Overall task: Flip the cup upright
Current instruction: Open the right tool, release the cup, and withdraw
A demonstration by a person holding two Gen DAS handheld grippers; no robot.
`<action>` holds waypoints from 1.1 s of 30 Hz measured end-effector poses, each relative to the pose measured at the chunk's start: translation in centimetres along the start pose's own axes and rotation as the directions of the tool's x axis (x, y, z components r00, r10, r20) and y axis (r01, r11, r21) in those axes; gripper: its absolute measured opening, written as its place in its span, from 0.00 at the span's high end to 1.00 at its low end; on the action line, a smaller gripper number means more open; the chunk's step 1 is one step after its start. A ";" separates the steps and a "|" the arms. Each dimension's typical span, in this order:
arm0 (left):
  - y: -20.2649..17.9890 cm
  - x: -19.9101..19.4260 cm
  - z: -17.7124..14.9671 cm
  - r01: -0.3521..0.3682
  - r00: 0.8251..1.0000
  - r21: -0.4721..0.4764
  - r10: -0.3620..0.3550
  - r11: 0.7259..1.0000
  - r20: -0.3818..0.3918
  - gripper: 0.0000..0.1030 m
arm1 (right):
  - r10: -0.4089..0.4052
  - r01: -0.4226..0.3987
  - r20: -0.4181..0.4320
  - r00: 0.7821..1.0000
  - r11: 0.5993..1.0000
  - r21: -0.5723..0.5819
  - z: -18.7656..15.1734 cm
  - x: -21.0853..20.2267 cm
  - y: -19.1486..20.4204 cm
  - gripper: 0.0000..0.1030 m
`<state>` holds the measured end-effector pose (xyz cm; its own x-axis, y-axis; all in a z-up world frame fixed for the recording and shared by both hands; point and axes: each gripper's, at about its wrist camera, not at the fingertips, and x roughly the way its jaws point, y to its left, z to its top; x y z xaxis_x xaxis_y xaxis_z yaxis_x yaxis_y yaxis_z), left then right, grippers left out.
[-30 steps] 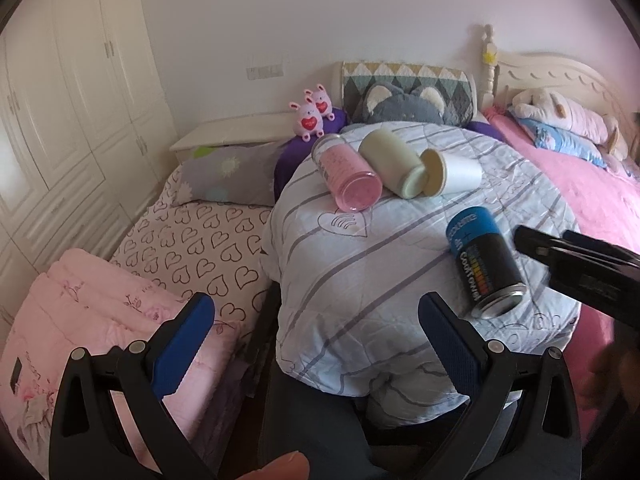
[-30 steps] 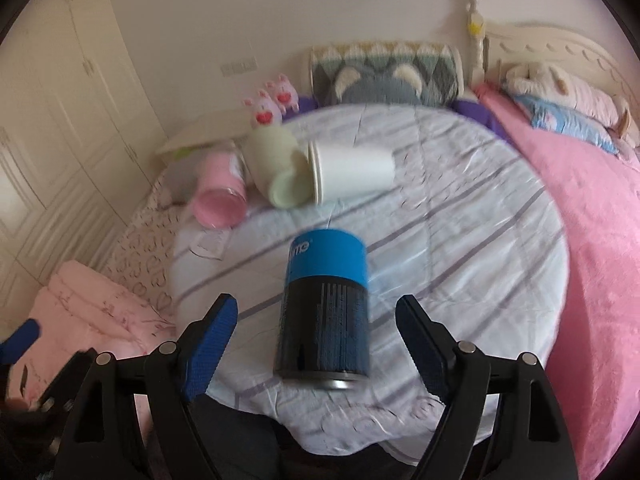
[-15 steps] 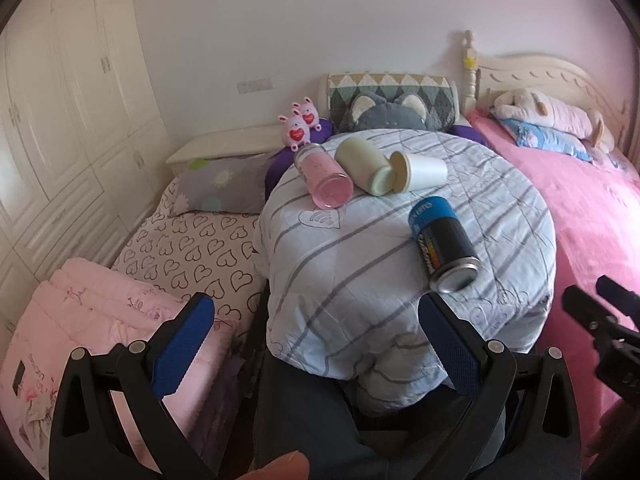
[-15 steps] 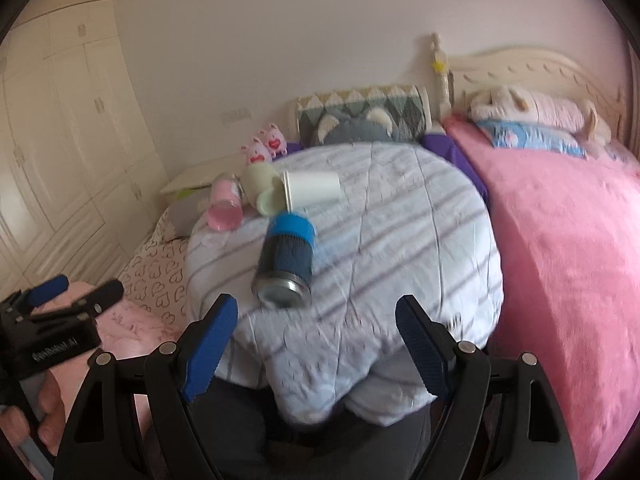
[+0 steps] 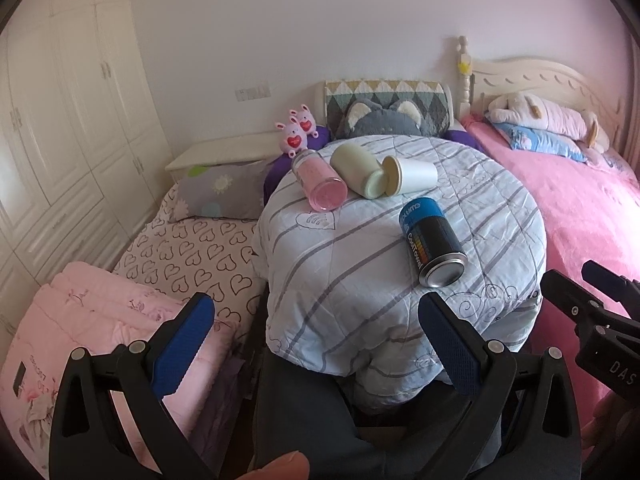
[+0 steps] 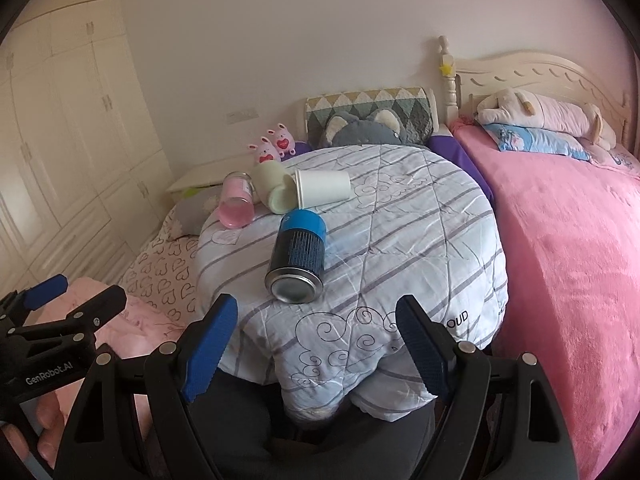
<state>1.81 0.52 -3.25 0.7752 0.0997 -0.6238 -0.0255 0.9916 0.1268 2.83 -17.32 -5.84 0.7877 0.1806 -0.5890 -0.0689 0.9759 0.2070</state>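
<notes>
Several cups lie on their sides on a round table under a striped pale-blue quilt (image 5: 360, 280). A dark cup with a blue end (image 5: 432, 242) (image 6: 298, 254) lies nearest, its metal end toward me. Behind it lie a pink cup (image 5: 320, 186) (image 6: 236, 200), a cream cup (image 5: 358, 172) (image 6: 274, 186) and a white cup (image 5: 410, 174) (image 6: 322, 188). My left gripper (image 5: 316, 344) is open and empty, below the table's front edge. My right gripper (image 6: 316, 348) is open and empty, just short of the dark cup.
A pink bed (image 6: 560, 240) with pillows and a plush toy runs along the right. A heart-print bed (image 5: 188, 252) and a folded pink blanket (image 5: 80, 320) lie left. White wardrobes (image 5: 60, 120) line the left wall. Cushions (image 5: 384, 120) and pink toys sit behind the table.
Both grippers have pulled back from the table, so the cups look smaller and farther. The right gripper, which had the dark cup between its fingers, is now clear of it. The cups stay put.
</notes>
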 end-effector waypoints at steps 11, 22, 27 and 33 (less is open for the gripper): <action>0.1 0.0 0.0 0.000 1.000 0.000 0.000 1.000 -0.001 0.00 | 0.004 -0.004 -0.005 1.000 1.000 -0.002 0.0 0.0 0.1 0.20; 0.2 -0.1 0.0 0.002 1.000 0.000 -0.002 1.000 -0.003 0.00 | 0.000 0.000 -0.008 1.000 1.000 0.005 -0.2 0.0 -0.2 0.20; -0.1 0.0 -0.1 0.004 1.000 0.002 -0.004 1.000 -0.010 0.00 | 0.001 -0.001 -0.011 1.000 1.000 0.012 -0.2 0.1 -0.4 0.20; -0.3 0.2 -0.1 0.004 1.000 0.003 -0.004 1.000 -0.014 0.00 | 0.004 -0.003 -0.020 1.000 1.000 0.026 -0.3 0.5 -1.0 0.20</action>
<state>1.91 0.28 -3.44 0.7664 0.0967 -0.6350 -0.0202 0.9917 0.1267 3.13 -18.18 -6.55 0.7752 0.1868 -0.6034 -0.0557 0.9718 0.2293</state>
